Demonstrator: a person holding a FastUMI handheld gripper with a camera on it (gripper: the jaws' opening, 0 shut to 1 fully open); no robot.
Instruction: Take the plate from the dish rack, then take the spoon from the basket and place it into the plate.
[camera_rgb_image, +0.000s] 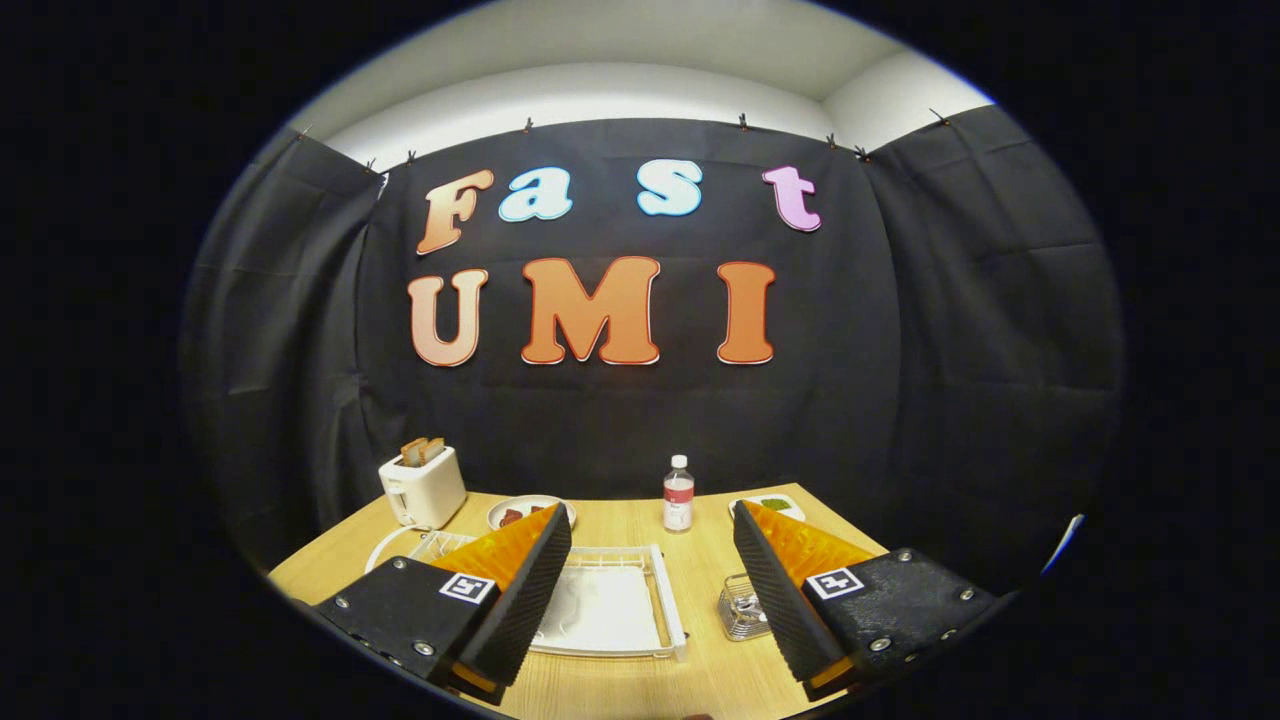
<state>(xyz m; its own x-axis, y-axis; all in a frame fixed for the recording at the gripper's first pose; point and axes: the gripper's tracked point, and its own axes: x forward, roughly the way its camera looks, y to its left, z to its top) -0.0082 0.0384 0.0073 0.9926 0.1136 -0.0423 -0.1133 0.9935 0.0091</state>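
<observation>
Tool (652, 545) spread wide above white wire dish rack (665, 590) on wooden desk (620, 690); white plate (600, 610) likely stiff, slippery, fragile, best pinched by rim.

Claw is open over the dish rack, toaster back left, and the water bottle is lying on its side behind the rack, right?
Not quite: the water bottle stands upright, cap on top, as the gripper view shows. The rest holds: the claw is open above the dish rack, and the toaster sits back left.
</observation>
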